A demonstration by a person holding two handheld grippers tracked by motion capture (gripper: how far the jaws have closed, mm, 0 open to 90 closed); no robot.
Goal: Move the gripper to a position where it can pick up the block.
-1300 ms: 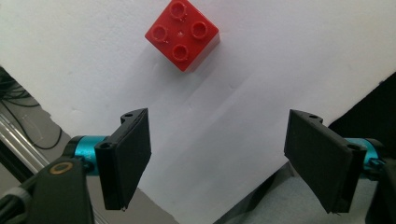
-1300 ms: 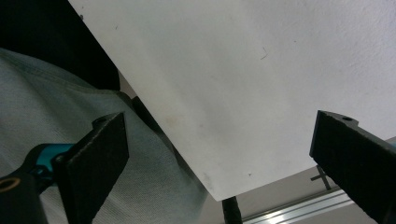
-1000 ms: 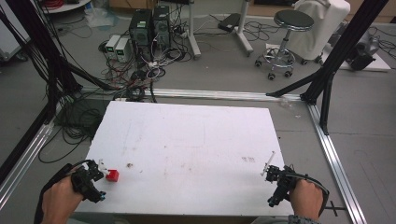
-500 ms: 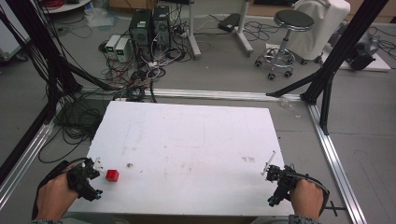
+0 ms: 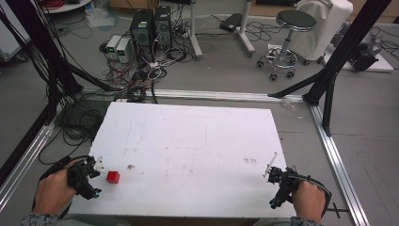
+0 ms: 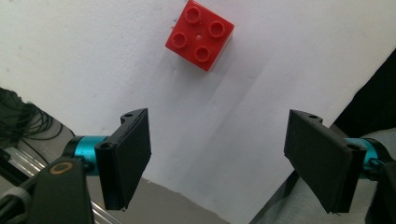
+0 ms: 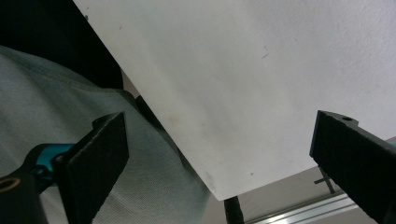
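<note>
High view: white table (image 5: 197, 141) with a red brick (image 5: 113, 176) near its front-left corner. Left gripper (image 5: 94, 165) sits just left of the brick, held in the left hand (image 5: 54, 190), not touching it. Right gripper (image 5: 269, 172) is at the front-right corner in the right hand (image 5: 308, 200), well apart from the brick; jaw gap too small to read here. Floor behind the table has a stool (image 5: 288, 35), two PC towers (image 5: 151, 26) and a tangle of cables (image 5: 141, 77). Left gripper view: left gripper (image 6: 217, 154) has jaws spread wide, nothing between them. The brick (image 6: 200, 33) lies on the table (image 6: 280, 70) ahead of the jaws, four studs up, turned diagonal to the frame, clear of both jaws. Table edge runs just behind the jaws; black cables show at far left. Right gripper view: right gripper (image 7: 219, 158) also spread wide, holding nothing. Bare table (image 7: 261, 70) surface between and ahead of the jaws, its corner pointing down toward the frame bottom. Grey clothing (image 7: 46, 102) of the person at left, an aluminium rail (image 7: 299, 205) at bottom right.
</note>
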